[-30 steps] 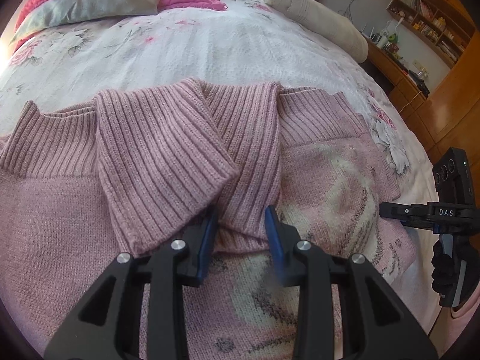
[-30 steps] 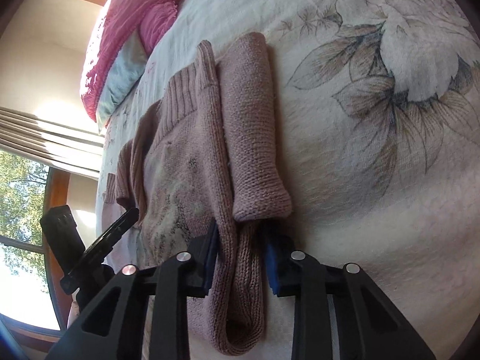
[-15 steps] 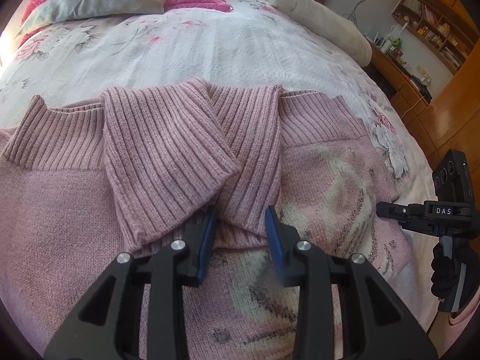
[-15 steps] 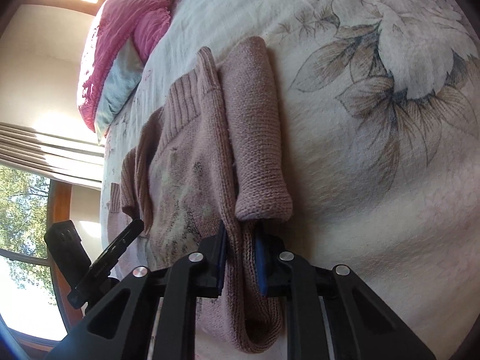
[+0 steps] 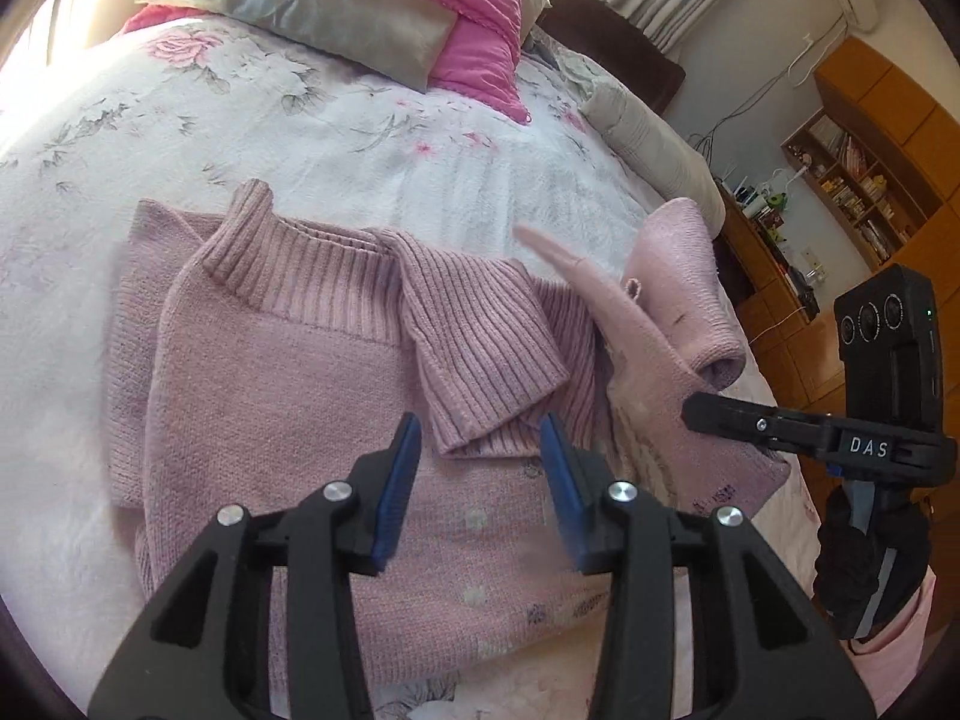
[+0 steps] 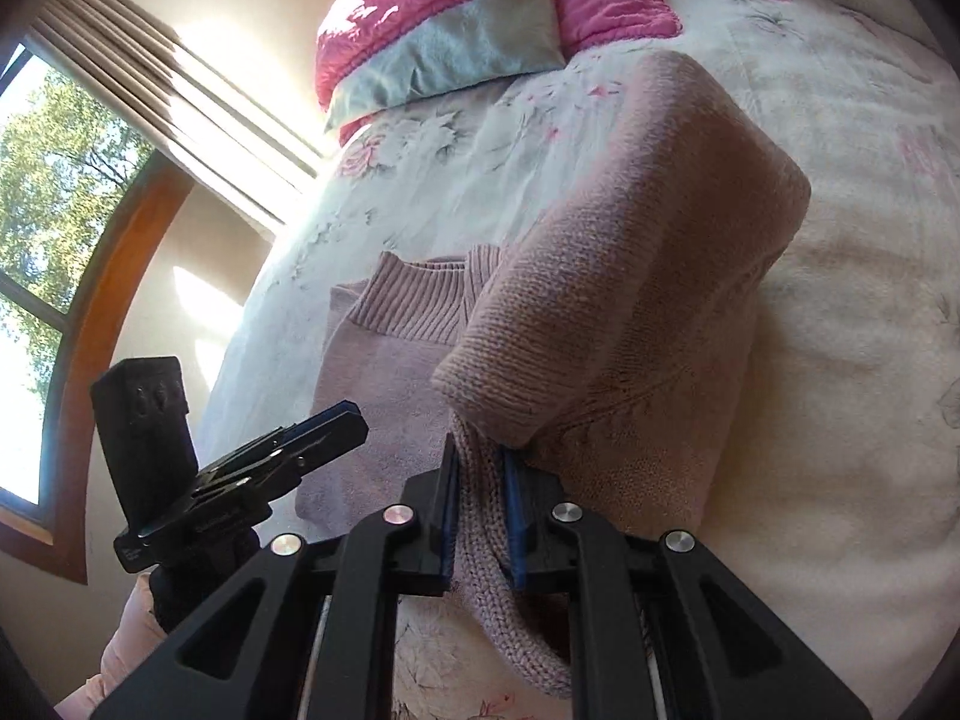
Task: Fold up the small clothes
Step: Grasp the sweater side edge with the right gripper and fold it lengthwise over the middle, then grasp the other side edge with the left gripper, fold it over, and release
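Note:
A small dusty-pink knit sweater (image 5: 258,396) lies on the floral bed, ribbed collar toward the pillows and a ribbed cuff (image 5: 480,354) folded across its chest. My left gripper (image 5: 480,474) hovers open just above the sweater, the cuff's end between its blue pads without being touched. My right gripper (image 6: 480,498) is shut on the sweater's right side edge (image 6: 480,516). It holds that side and the sleeve (image 6: 630,252) lifted off the bed. In the left wrist view the raised part (image 5: 678,312) stands at the right, with the right gripper (image 5: 780,426) beside it.
Pink and grey pillows (image 5: 360,6) lie at the bed's head, and a rolled grey bolster (image 5: 648,144) runs along the far side. Wooden shelves and cabinets (image 5: 858,180) stand beyond the bed. A window with curtains (image 6: 90,192) is at the left in the right wrist view.
My right gripper has raised the sweater's right side and sleeve off the bed and swung it upward. My left gripper has pulled back and risen, staying open.

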Tool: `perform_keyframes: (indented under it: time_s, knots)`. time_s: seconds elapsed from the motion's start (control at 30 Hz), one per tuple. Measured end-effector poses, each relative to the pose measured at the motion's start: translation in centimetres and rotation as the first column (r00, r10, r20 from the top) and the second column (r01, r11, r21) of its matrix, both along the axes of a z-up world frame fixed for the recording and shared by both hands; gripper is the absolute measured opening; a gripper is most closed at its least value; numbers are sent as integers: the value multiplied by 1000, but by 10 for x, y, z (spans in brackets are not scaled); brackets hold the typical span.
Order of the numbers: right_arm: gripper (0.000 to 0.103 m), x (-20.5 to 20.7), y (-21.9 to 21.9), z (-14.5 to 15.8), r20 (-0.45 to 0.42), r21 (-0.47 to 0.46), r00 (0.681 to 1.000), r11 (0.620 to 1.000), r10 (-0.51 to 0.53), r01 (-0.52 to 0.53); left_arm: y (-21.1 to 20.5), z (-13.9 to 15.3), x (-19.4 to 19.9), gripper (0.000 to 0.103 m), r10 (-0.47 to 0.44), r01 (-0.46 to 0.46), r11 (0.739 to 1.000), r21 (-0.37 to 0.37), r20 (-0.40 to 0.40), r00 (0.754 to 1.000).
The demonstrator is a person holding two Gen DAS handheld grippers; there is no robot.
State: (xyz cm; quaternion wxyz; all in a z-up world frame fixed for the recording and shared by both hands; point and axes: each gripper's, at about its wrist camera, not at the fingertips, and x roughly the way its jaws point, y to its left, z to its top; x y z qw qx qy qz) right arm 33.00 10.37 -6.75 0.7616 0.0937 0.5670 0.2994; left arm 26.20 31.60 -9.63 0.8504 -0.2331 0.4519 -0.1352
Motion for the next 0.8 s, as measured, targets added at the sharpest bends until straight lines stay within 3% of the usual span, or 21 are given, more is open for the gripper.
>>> perform_keyframes:
  time_s: [0.23, 0.37, 0.53, 0.6, 0.7, 0.8]
  knots:
    - [15, -2, 37, -50, -50, -154, 998, 987, 44, -51, 21, -16, -3, 40, 26, -28, 998, -63, -45, 999]
    - [27, -4, 33, -67, -106, -98, 994, 994, 42, -53, 16, -23, 0, 42, 15, -22, 994, -111, -68, 998]
    - [38, -14, 12, -40, -88, -24, 995, 998, 48, -51, -4, -27, 8, 43, -23, 11, 990, -144, -82, 996]
    - [48, -20, -8, -19, -59, 19, 998, 999, 32, -31, -12, -26, 12, 45, -34, 20, 986, -166, -81, 996]
    - [50, -24, -44, 5, -14, 43, 1000, 999, -25, 25, -25, -24, 17, 48, -43, 30, 984, -176, -74, 996]
    - [50, -26, -84, 6, 2, 24, 994, 994, -105, 105, -37, -26, 24, 48, -53, 36, 981, -189, -85, 995]
